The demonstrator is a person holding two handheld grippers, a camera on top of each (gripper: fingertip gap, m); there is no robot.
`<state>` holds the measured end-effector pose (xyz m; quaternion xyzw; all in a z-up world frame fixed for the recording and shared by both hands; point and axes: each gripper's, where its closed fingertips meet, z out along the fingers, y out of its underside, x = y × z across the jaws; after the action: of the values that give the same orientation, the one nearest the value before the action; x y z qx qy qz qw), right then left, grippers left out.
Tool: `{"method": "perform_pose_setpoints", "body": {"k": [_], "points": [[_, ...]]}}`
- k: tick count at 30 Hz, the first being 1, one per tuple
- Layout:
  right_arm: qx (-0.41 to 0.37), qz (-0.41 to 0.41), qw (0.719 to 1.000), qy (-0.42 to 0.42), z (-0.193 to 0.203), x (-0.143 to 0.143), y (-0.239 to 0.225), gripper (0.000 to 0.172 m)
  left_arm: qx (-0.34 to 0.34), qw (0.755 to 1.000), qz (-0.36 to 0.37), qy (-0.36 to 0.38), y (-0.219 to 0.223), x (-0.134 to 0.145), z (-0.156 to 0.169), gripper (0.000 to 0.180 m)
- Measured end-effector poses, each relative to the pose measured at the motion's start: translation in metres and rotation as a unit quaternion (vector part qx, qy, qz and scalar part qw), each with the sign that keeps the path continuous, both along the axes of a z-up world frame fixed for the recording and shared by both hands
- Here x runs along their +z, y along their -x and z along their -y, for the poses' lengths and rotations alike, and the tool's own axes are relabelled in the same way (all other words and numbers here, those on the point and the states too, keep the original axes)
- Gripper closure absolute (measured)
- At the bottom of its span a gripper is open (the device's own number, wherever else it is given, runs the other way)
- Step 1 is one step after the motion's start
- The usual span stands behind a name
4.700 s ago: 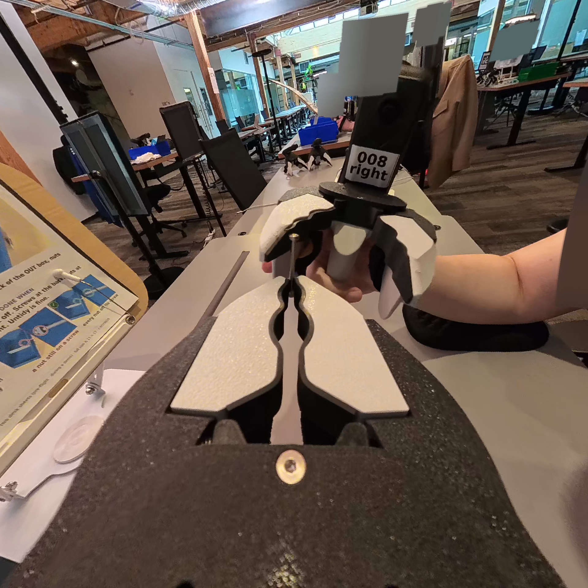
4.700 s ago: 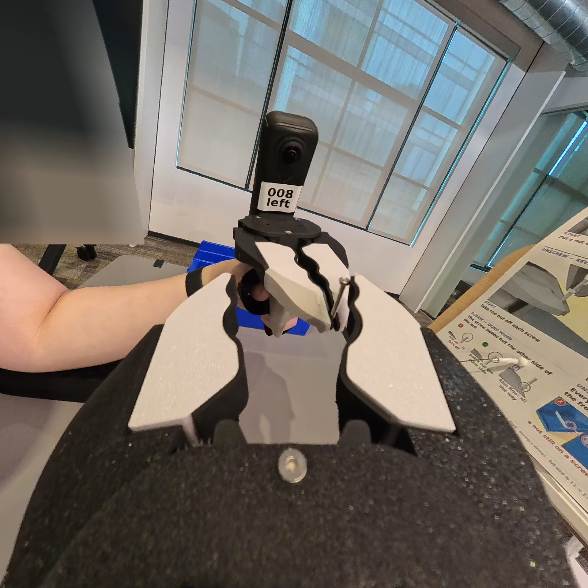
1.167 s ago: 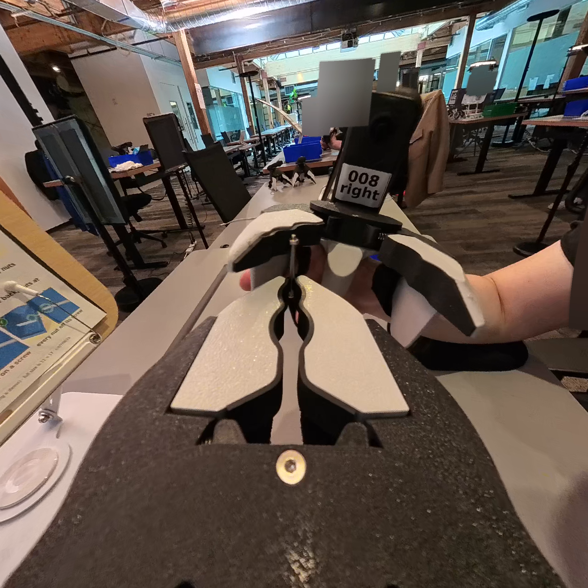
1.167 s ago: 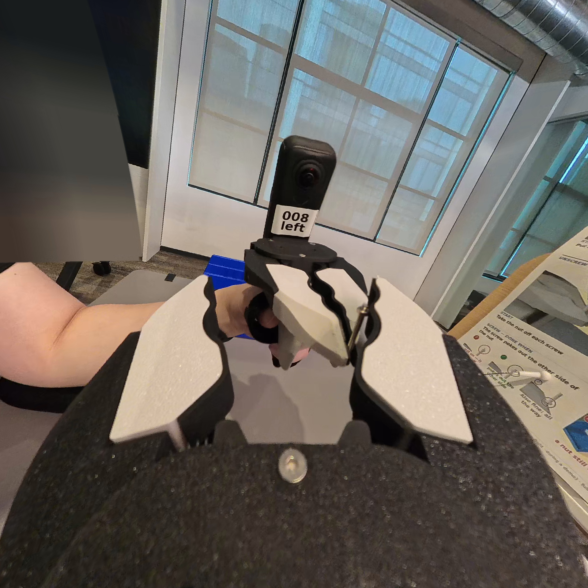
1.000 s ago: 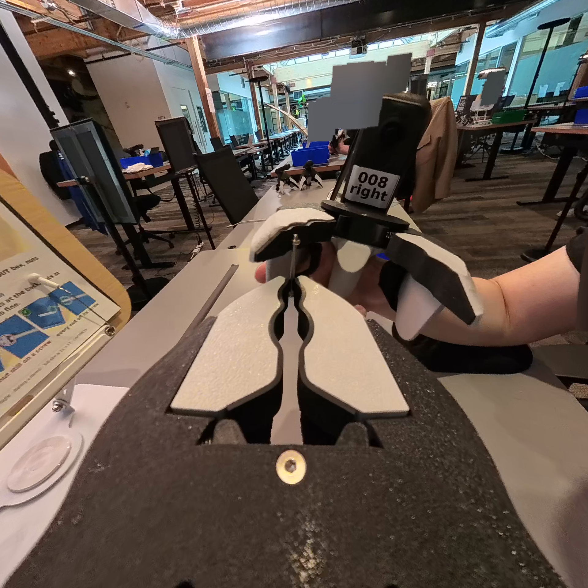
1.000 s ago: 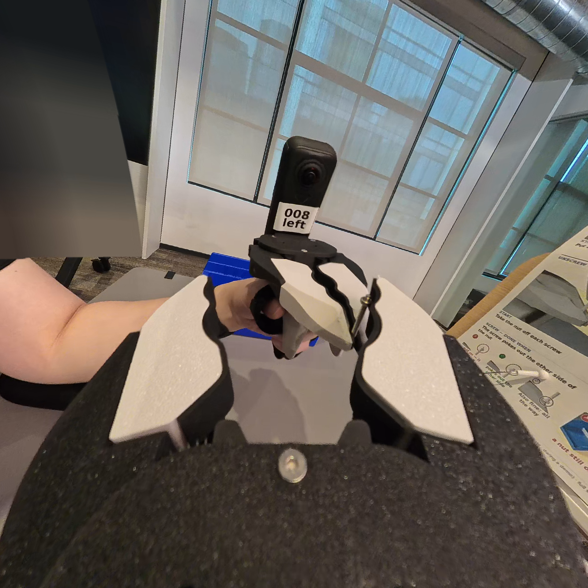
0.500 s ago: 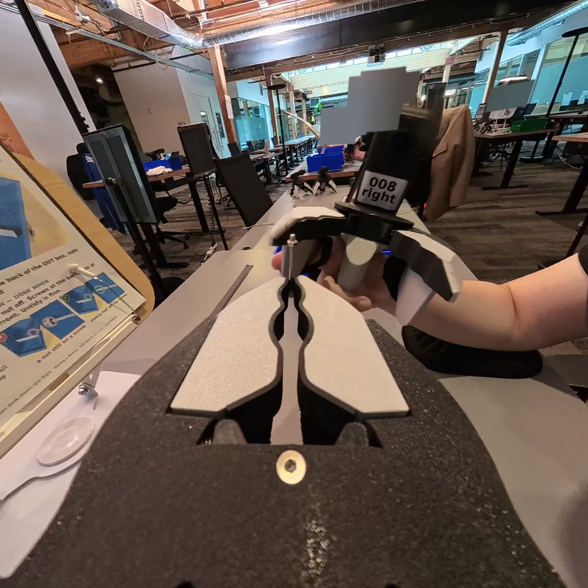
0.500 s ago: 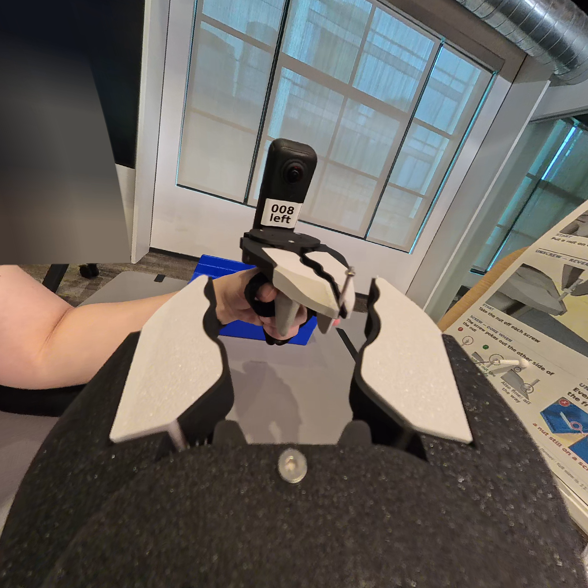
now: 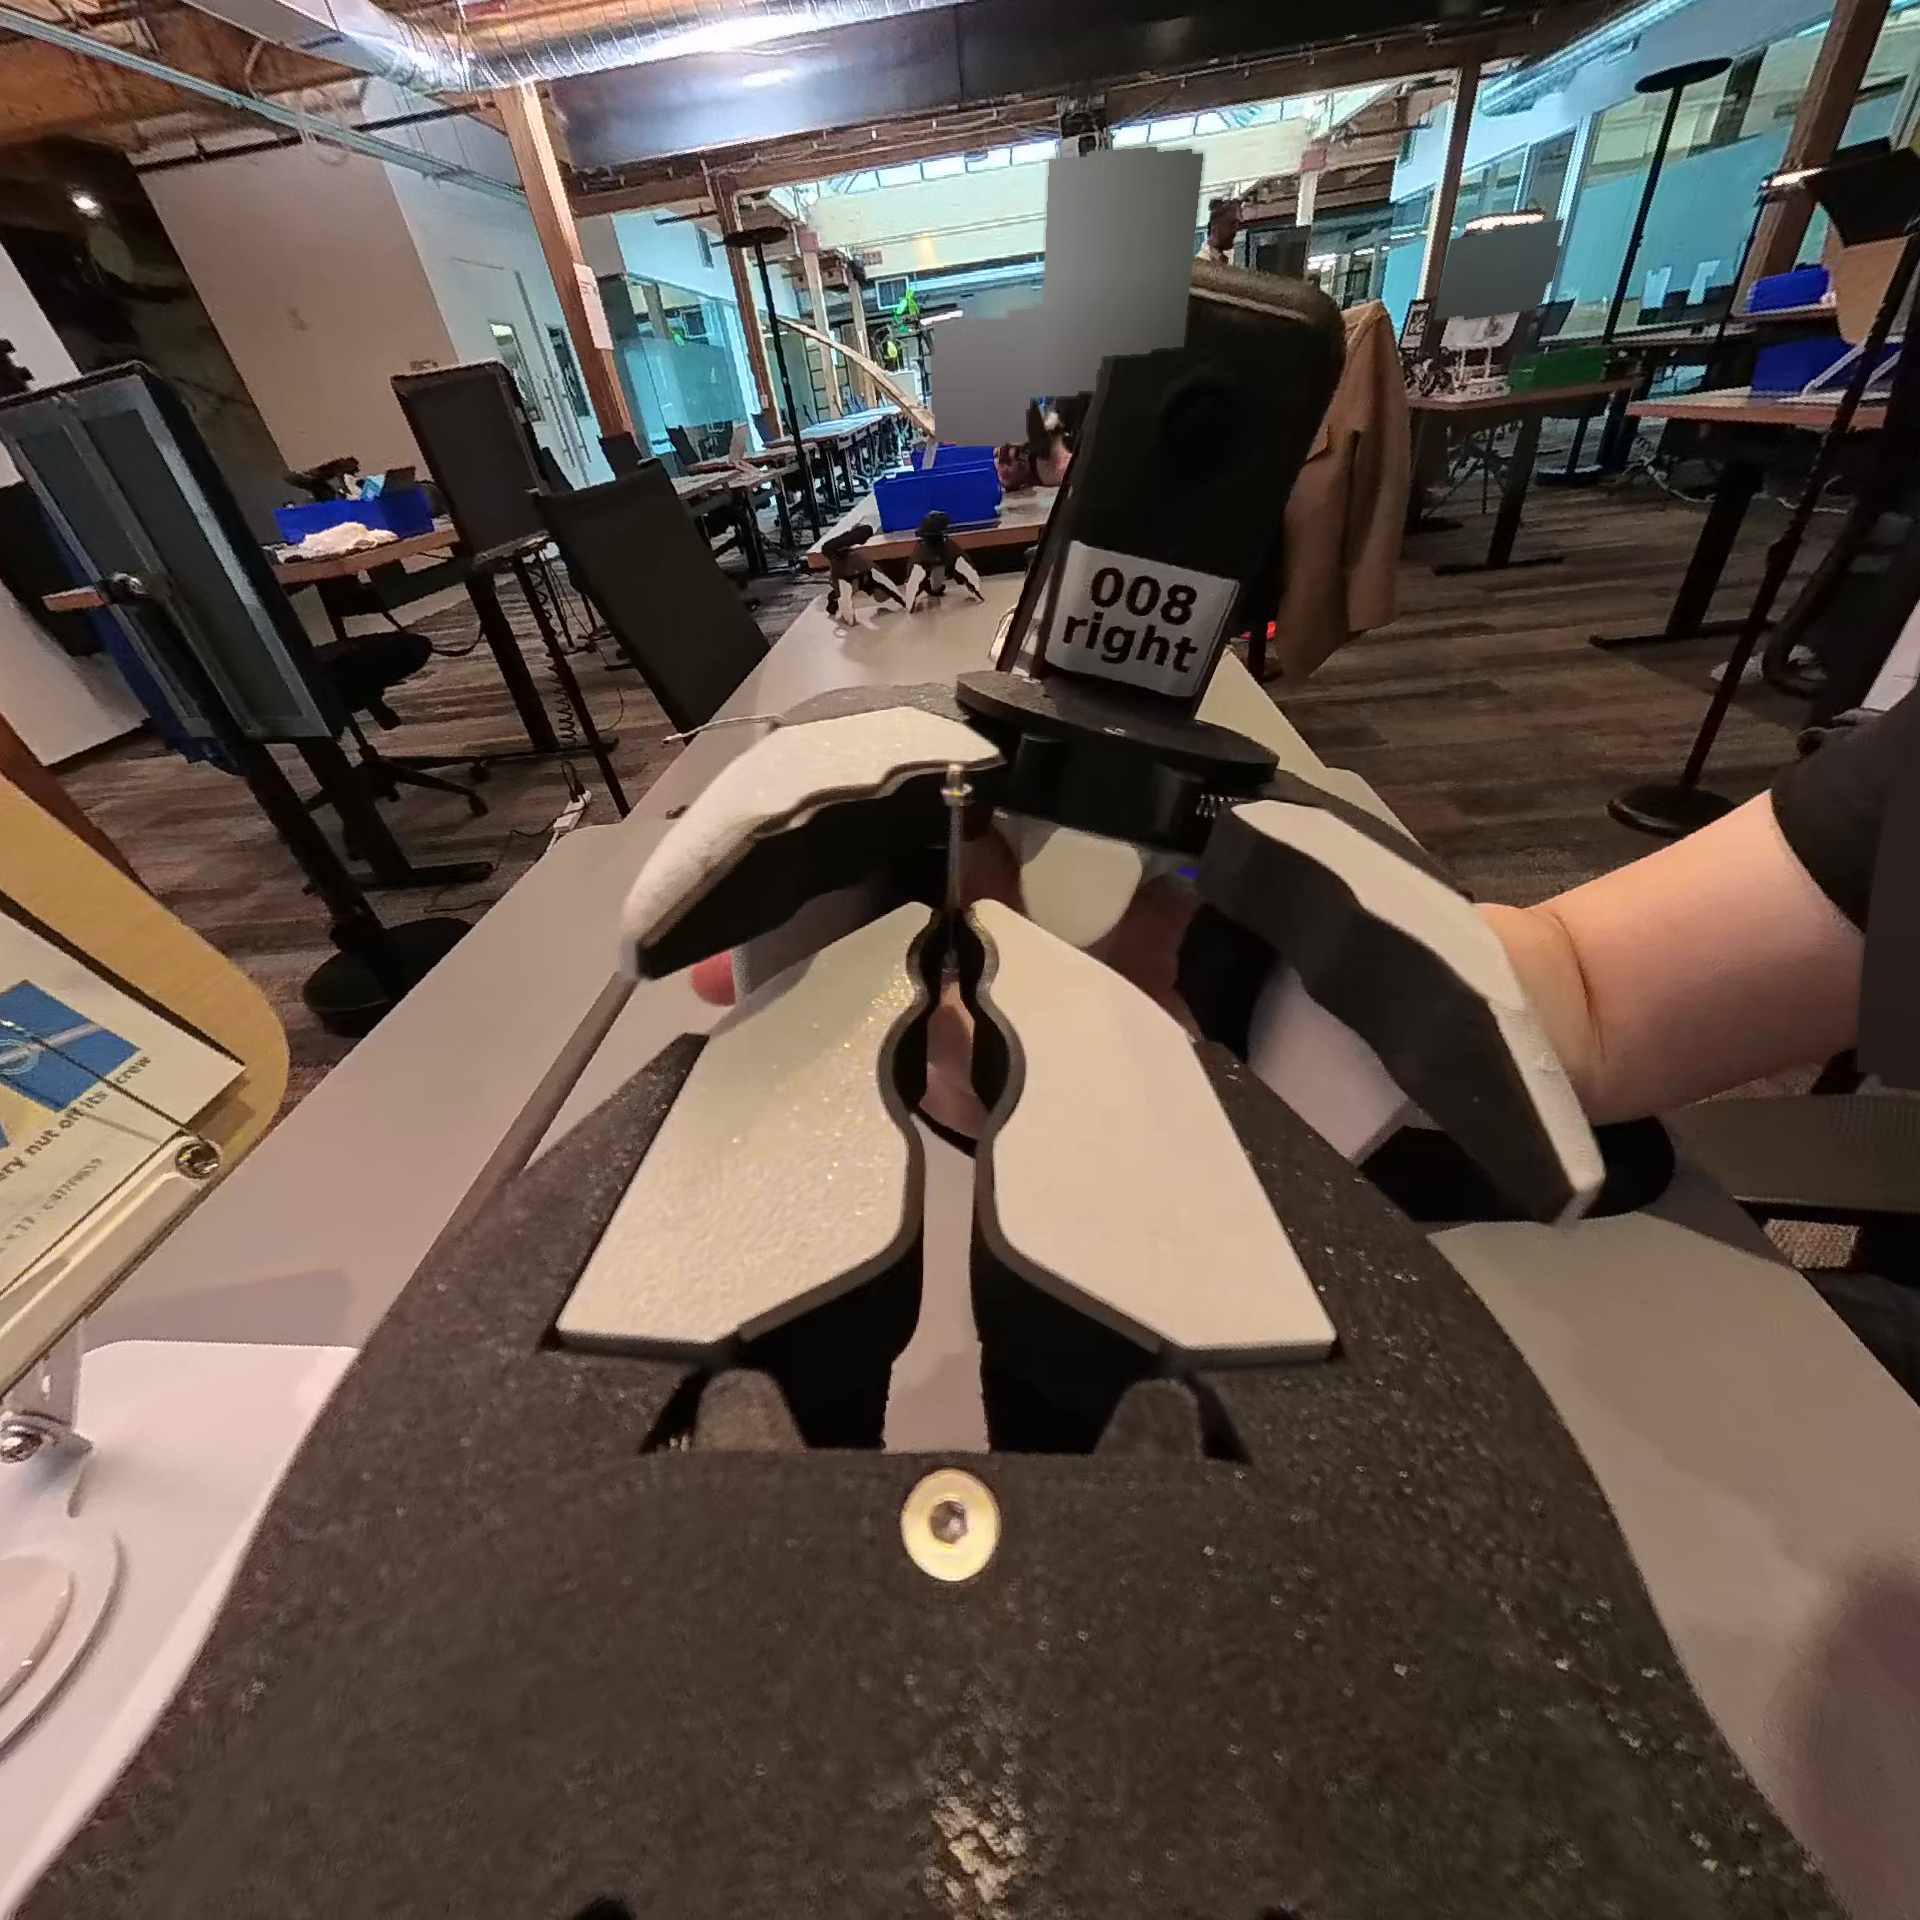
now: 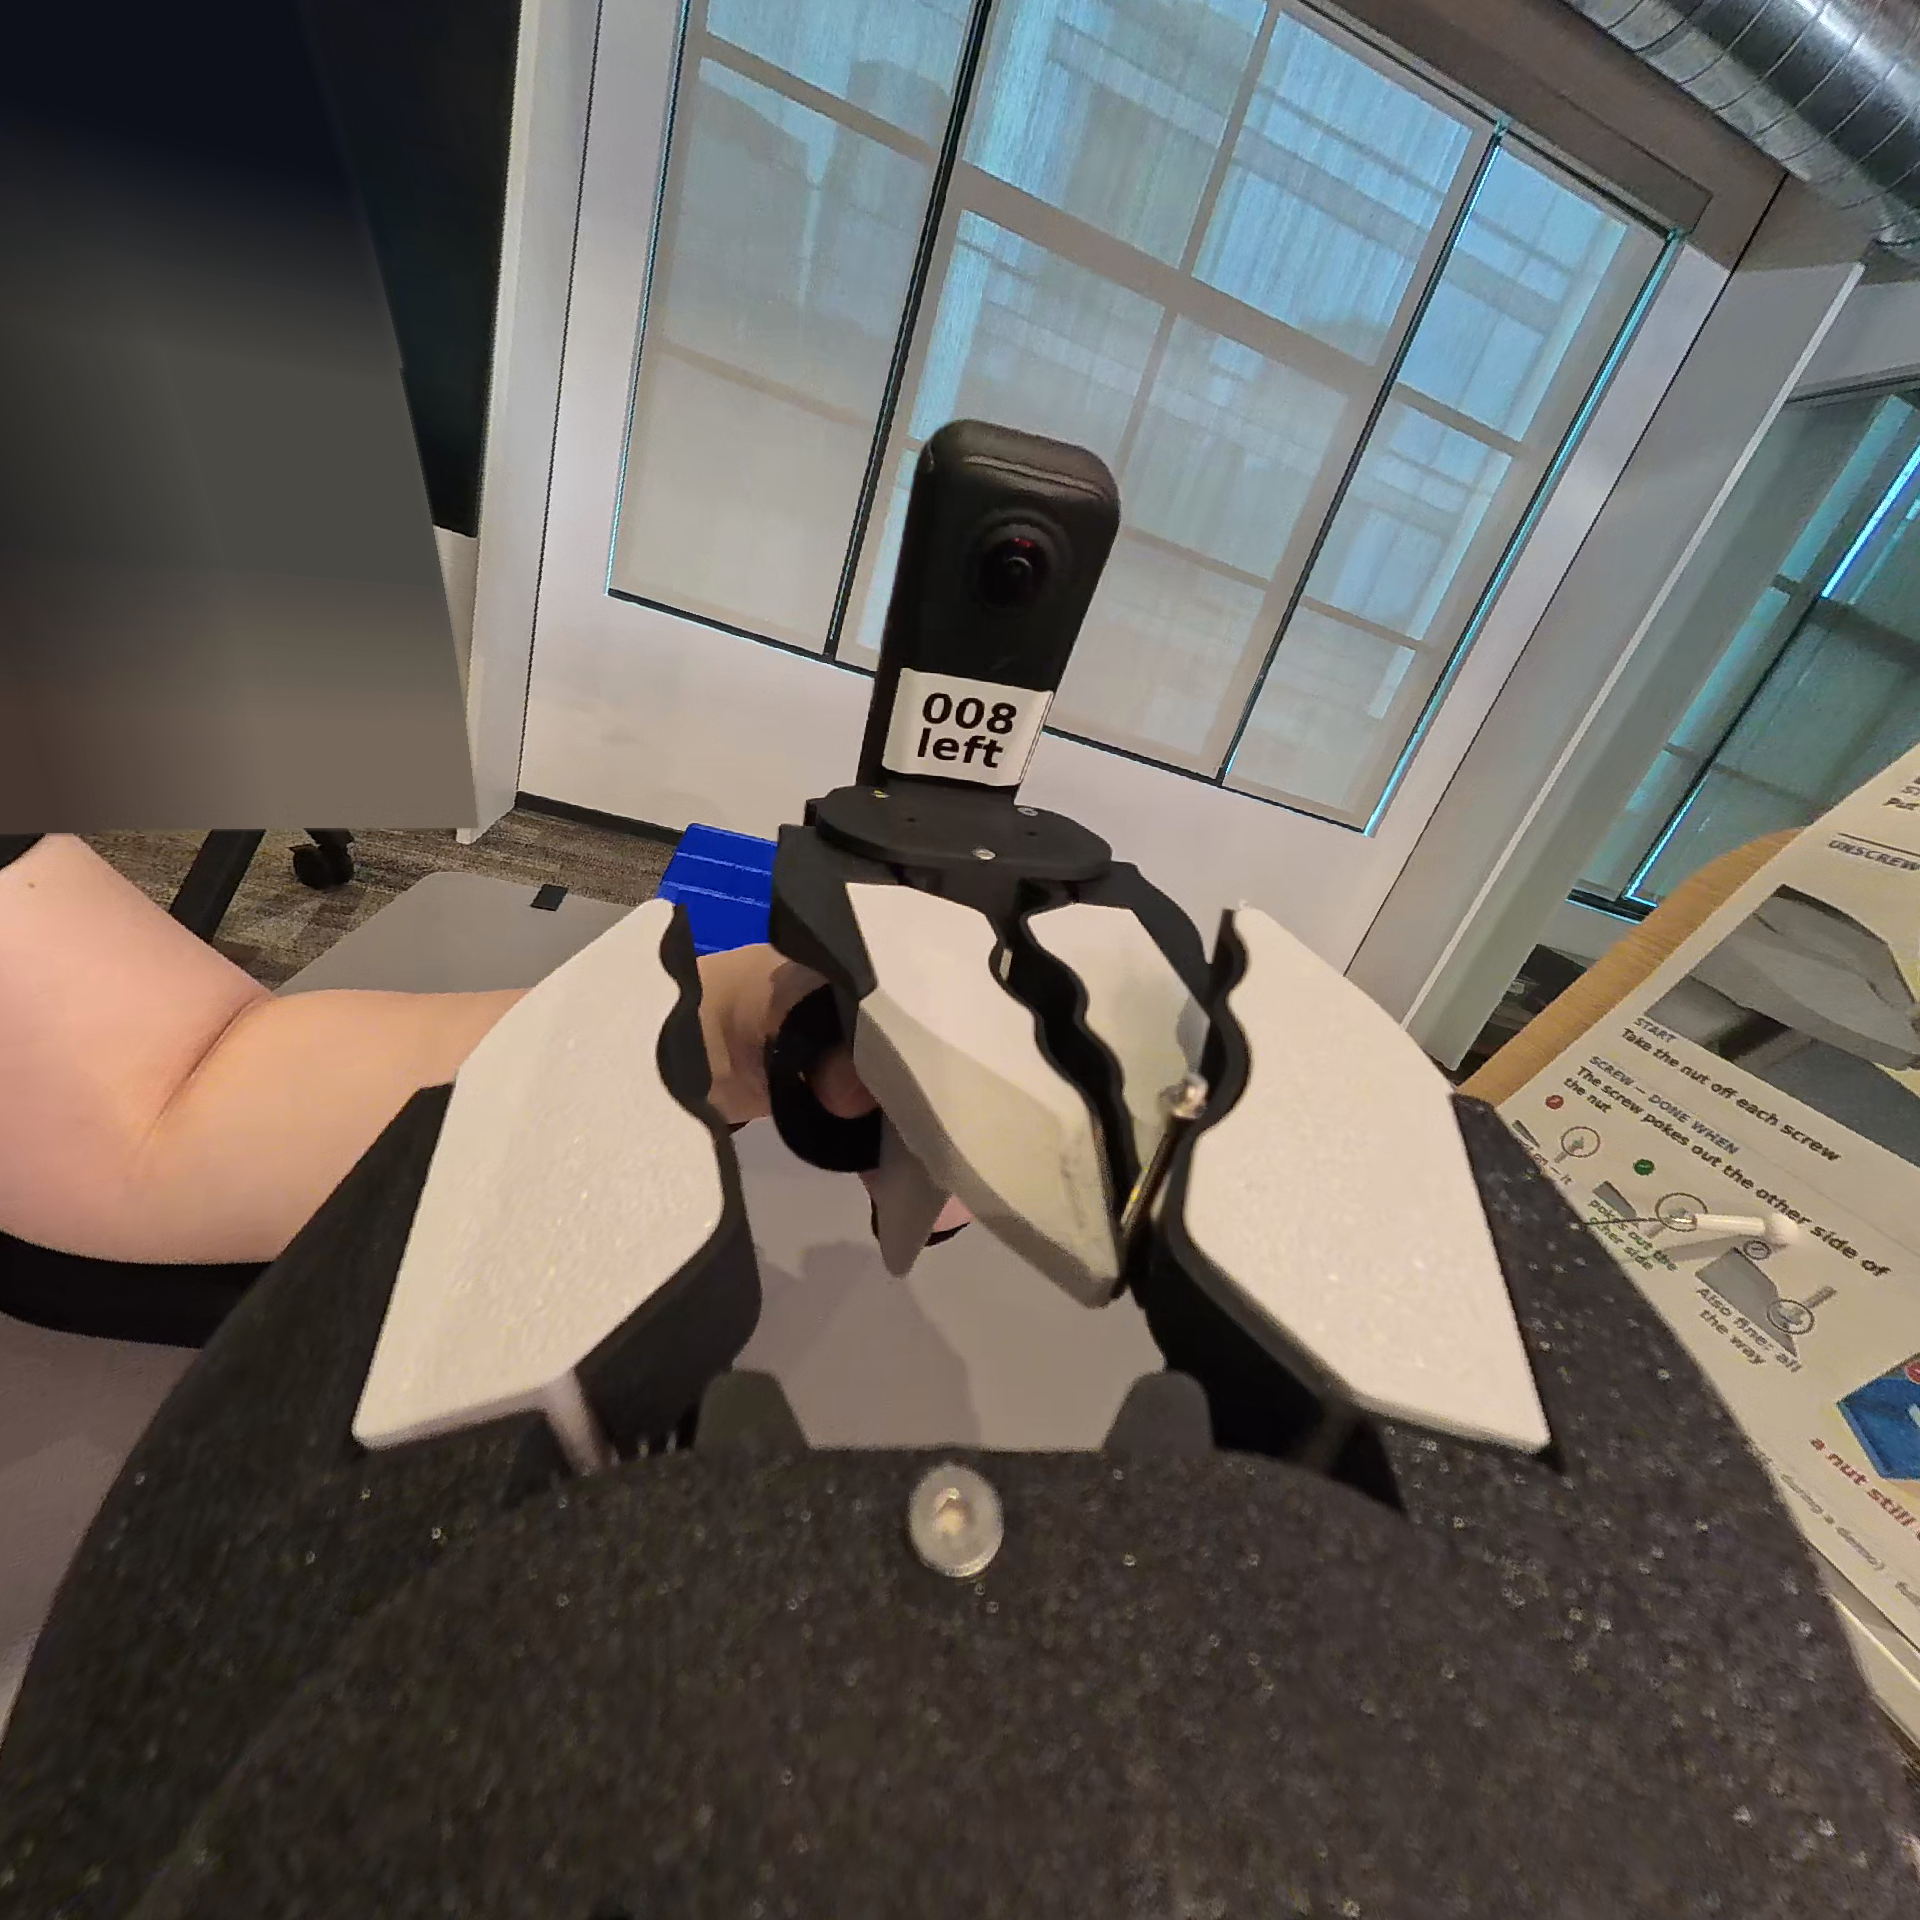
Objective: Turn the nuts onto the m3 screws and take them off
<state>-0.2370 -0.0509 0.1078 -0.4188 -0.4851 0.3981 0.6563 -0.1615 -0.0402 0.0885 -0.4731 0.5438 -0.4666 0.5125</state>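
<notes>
Left claw (image 9: 948, 920): closed; its two white fingertips pinch the lower end of a thin silver metal screw (image 9: 952, 847), which stands upright, head uppermost.
Right claw (image 10: 951, 1049): wide open, nothing gripped; it faces the left claw tip to tip.
Screw position: in the right wrist view the thin silver metal screw (image 10: 1162, 1162) lies just beside the inner edge of one right-claw finger (image 10: 1340, 1164); contact cannot be told.
Hands: a person's hand (image 9: 1039, 935) grips the right claw's handle; another hand (image 10: 748, 1029) grips the left.
Counter (image 9: 436, 1132): grey, below both claws.
Surroundings: printed instruction board (image 10: 1756, 1143) on a wooden stand at the counter's edge; blue plastic bin (image 10: 717, 899) behind the left claw.
</notes>
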Motion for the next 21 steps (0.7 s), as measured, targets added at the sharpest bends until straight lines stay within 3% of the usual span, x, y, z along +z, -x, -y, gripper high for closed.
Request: {"method": "perform_pose_setpoints", "body": {"k": [21], "points": [[-0.015,0.011,1.0,-0.002,-0.005,-0.002,-0.003,0.08,0.042,0.999,0.016,0.001,0.025,0.008,-0.019,0.178]]}}
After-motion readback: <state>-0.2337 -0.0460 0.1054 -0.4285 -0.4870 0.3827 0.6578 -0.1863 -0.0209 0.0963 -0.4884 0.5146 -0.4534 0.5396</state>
